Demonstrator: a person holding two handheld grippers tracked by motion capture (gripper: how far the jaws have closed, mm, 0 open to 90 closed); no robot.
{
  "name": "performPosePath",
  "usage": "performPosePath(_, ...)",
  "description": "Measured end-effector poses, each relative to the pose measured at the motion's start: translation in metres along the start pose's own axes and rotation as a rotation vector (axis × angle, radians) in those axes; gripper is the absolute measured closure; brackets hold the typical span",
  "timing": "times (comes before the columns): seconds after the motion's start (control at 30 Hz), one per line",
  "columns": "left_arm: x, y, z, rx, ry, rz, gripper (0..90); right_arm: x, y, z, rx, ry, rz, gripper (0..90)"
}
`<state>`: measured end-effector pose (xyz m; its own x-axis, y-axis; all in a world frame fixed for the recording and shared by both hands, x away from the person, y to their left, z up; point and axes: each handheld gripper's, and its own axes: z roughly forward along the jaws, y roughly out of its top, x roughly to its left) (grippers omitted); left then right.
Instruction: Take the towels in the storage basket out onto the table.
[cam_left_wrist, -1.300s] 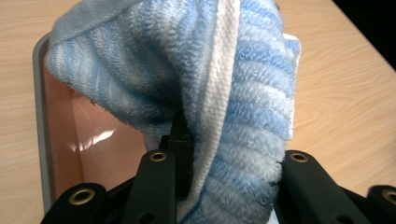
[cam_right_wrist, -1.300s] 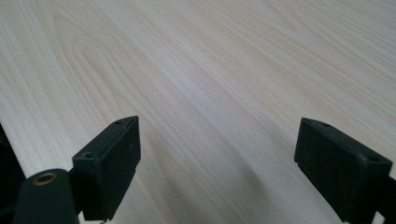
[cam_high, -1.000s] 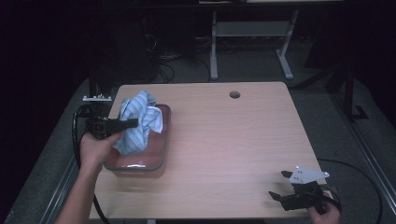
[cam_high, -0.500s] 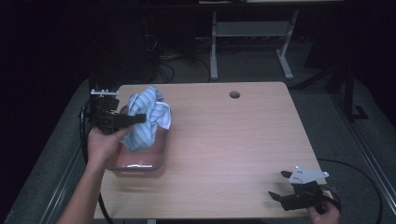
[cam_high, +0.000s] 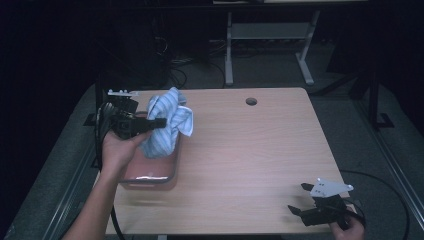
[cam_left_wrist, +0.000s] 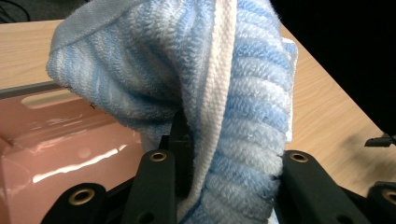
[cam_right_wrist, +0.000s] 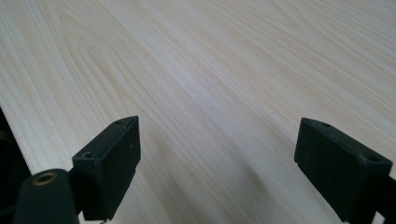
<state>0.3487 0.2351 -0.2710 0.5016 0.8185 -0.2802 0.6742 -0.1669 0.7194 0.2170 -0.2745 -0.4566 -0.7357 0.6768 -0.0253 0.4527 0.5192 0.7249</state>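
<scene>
My left hand-held gripper (cam_high: 159, 121) is clamped on the blue striped towel (cam_high: 167, 122), holding it up over the pink tub (cam_high: 150, 177) by the tabletop's (cam_high: 250, 160) left edge. My right hand-held gripper (cam_high: 302, 200) rests at the near right corner, jaws apart.

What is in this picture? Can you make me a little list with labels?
Held thing: blue-and-white striped terry towel, bunched up
Who holds it: left claw, shut on the towel
Where it hangs: lifted above the pink plastic tub
Tub spot: left side of the light wooden table
Right claw: open, nothing between its jaws, near the table's front right corner
Table extra: small round hole near the far edge
</scene>
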Motion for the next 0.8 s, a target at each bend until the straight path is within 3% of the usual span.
performPosePath(0.33, -0.013, 0.005, 0.012, 0.001, -0.035, -0.001, 68.1, -0.002, -0.002, 0.0, 0.003, 0.006, 0.001, 13.9)
performPosePath(0.8, -0.038, 0.017, 0.038, 0.042, -0.058, 0.041, 67.8, 0.0, -0.002, 0.001, -0.005, 0.008, 0.014, 13.8)
